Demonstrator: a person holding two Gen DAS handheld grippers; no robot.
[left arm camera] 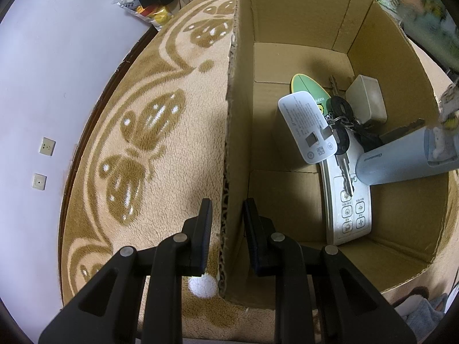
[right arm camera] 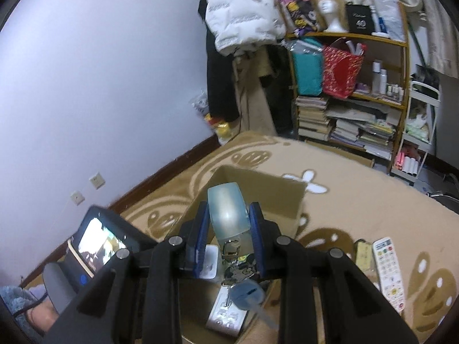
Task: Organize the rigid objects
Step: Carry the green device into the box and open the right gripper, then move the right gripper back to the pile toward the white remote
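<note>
Cardboard box (left arm camera: 287,28) part-filled; right gripper (right arm camera: 228,229) clamps bottle (right arm camera: 226,209) above it; left gripper (left arm camera: 226,229) straddles wall, narrow gap; remote (right arm camera: 388,272) outside.

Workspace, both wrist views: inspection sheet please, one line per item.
Surface: beige plush rug with brown butterfly pattern.
Job's things: open brown cardboard box holding a grey remote control, black-headed key bunch, white oval device, green oval card and cream plastic case; pale blue cylindrical bottle above the box.
Clutter: white remote with coloured buttons on the rug outside the box.
Grippers: left hand-held gripper straddles the box wall, not clamped; right hand-held gripper shut on the bottle.
Cables: nothing seen.
Surroundings: lilac wall, crowded wooden shelf.
</note>
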